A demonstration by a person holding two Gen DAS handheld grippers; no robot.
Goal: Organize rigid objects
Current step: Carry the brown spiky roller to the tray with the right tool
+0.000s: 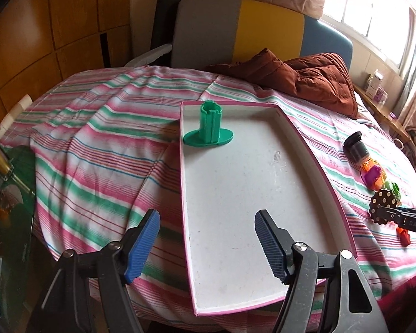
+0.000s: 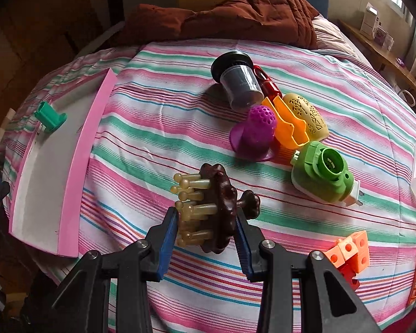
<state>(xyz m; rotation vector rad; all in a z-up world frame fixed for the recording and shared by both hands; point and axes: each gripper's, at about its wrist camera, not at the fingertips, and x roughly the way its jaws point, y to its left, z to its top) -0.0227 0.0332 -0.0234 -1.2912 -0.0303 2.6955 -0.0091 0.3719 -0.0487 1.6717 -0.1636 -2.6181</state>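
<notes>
On the striped bedspread [image 2: 158, 116], the right gripper [image 2: 206, 222] is clamped on a brown scalp massager [image 2: 219, 208], its pale bristles pointing left. Beyond it lie a purple perforated piece [image 2: 256, 130], a green device [image 2: 323, 172] and a black cup [image 2: 240, 83]. Left gripper [image 1: 208, 244], jaws apart and empty, hangs over the pink-rimmed white tray [image 1: 235, 194], where a green flanged cylinder [image 1: 209, 127] stands upright at the far corner.

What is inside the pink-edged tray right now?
Only the green spool, upright on its flange in a far corner of the tray. The left claw, open, covers part of the tray's near floor.
</notes>
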